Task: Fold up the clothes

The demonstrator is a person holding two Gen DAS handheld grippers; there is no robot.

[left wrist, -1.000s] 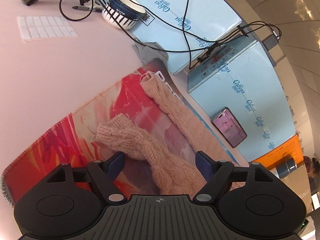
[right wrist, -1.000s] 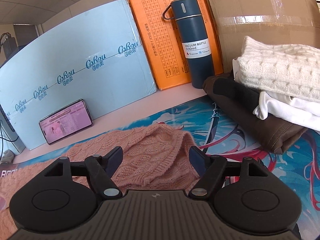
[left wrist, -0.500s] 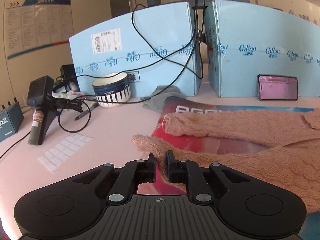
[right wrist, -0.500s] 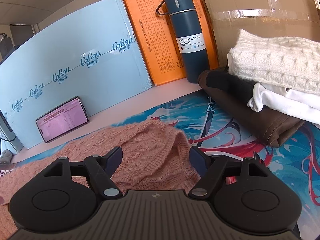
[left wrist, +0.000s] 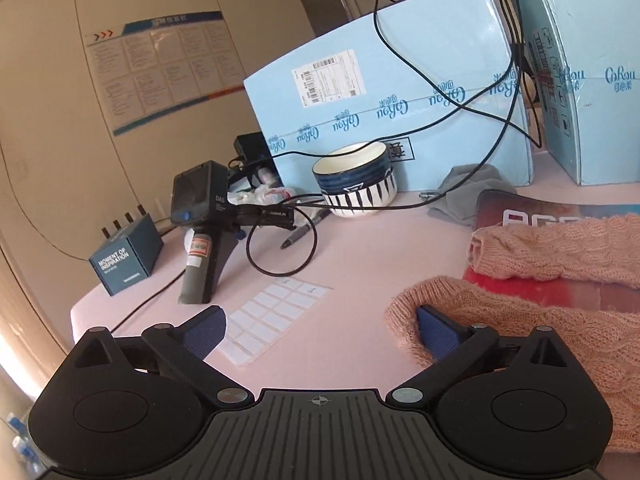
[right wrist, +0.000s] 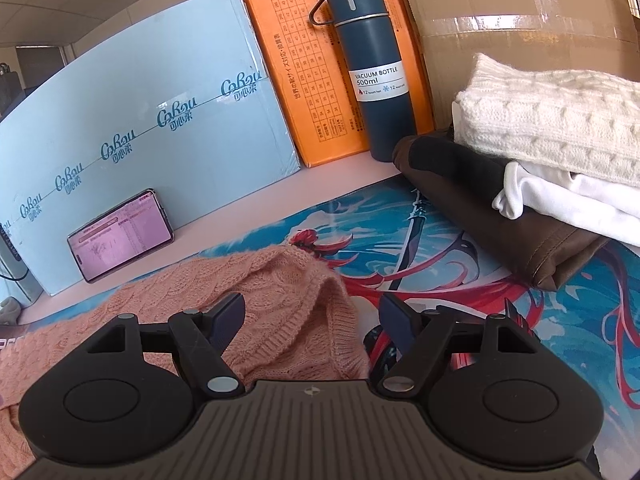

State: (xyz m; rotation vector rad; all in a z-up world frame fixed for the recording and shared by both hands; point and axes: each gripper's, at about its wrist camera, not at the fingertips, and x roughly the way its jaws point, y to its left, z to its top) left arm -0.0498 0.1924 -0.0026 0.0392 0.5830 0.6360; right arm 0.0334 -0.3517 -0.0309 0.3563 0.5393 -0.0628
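Pink cable-knit sweater (right wrist: 224, 292) is lying spread across the printed mat (right wrist: 460, 256), which is covering the pale tabletop (left wrist: 352, 248). One sleeve cuff (left wrist: 404, 312) is curling around the right finger of the left hand-held gripper (left wrist: 320, 330), whose jaws are standing wide apart and gripping nothing. Over the sweater's body the right hand-held gripper (right wrist: 312, 316) is hovering, equally wide open. That cuff looks likely to snag on the finger and drag the sleeve crooked. Beyond the sweater, a striped bowl (left wrist: 354, 178), loose black cables (left wrist: 280, 240) and a sheet of labels (left wrist: 272, 320) are crowding the sleeve side. A stack of folded clothes (right wrist: 540, 152) is bordering the opposite side, leaving bare mat between.
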